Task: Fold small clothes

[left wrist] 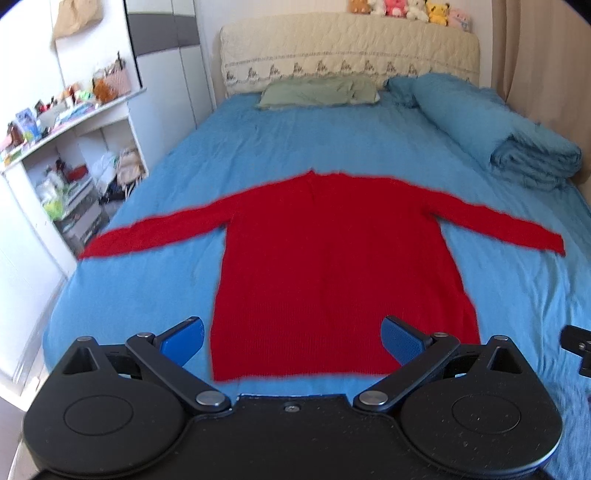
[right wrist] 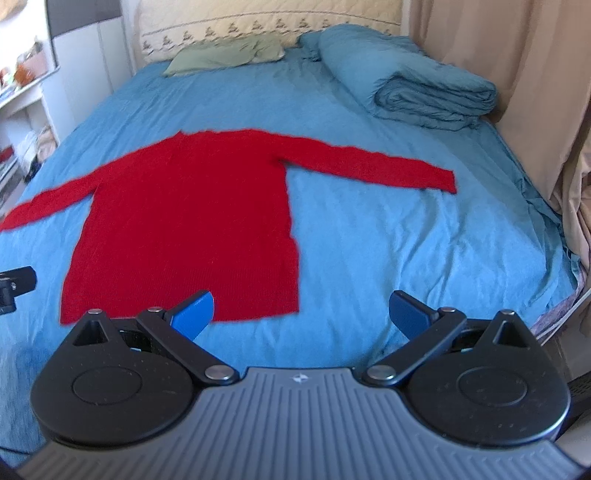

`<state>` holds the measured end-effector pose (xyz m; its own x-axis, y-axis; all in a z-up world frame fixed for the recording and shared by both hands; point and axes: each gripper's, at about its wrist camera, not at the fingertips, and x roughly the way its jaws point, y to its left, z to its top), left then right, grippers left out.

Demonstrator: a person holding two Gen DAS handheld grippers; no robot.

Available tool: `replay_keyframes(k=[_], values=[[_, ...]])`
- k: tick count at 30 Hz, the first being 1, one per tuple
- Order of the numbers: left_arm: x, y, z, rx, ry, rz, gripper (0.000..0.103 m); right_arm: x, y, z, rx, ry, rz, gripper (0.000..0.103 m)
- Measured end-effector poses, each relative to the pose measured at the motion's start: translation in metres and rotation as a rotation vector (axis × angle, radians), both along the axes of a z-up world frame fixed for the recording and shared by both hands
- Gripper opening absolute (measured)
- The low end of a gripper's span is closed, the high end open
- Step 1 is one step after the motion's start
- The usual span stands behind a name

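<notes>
Because the sweater (left wrist: 332,266) lies flat with both sleeves stretched straight out to the sides, it looks laid ready for a first fold, and nothing on it is folded yet. It fills the middle of the left wrist view, hem at the bottom, neck toward the top; in the right wrist view it sits left of centre, with one sleeve (right wrist: 369,166) reaching toward the right of the frame. That spread makes sense: each cuff and each hem corner is open to a pinch from above.

The left gripper (left wrist: 293,338) hangs over the hem, jaws wide and holding nothing, their blue pads straddling the lower edge of the sweater in the picture. The right gripper (right wrist: 301,312) is also wide and empty; its left pad overlaps the hem corner in the frame while the other sits over bare sheet. I judge both to be poised above the near edge and not touching the cloth, though height is hard to read through these lenses.

Under it all is a bed (left wrist: 155,280) with a blue sheet, lightly creased. A green pillow (left wrist: 317,92) lies at the top centre against a quilted cream headboard (left wrist: 347,48), with soft toys (left wrist: 410,11) along its top. A rolled blue duvet (right wrist: 413,85) lies at the upper right. White shelves (left wrist: 70,147), crowded with small things, fill the left of the frame, and a beige curtain (right wrist: 517,74) hangs along the right.
</notes>
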<state>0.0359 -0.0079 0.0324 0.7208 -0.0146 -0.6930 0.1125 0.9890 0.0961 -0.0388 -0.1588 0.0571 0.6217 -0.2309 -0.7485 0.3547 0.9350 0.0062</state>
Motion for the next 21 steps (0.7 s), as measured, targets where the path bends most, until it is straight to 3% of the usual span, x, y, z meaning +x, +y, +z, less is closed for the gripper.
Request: replay_keyframes(k=[6,11,15,21], values=[[0.077,-0.033,0.020,-0.006,-0.058,-0.033,0.103,0.039,-0.056,0.021,0.008,-0.077,-0.064,0.103],[0.154,-0.062,0.008,-0.070,-0.040,-0.068,0.103,0.085,-0.121,0.017,-0.027,-0.115,-0.136,0.103],[0.215,-0.091,-0.021,-0.109,0.010,-0.097,0.103,0.124,-0.177,-0.011,-0.041,-0.103,-0.179,0.103],[0.296,-0.133,-0.077,-0.143,0.086,-0.109,0.103,0.169,-0.260,-0.078,-0.003,-0.086,-0.300,0.103]])
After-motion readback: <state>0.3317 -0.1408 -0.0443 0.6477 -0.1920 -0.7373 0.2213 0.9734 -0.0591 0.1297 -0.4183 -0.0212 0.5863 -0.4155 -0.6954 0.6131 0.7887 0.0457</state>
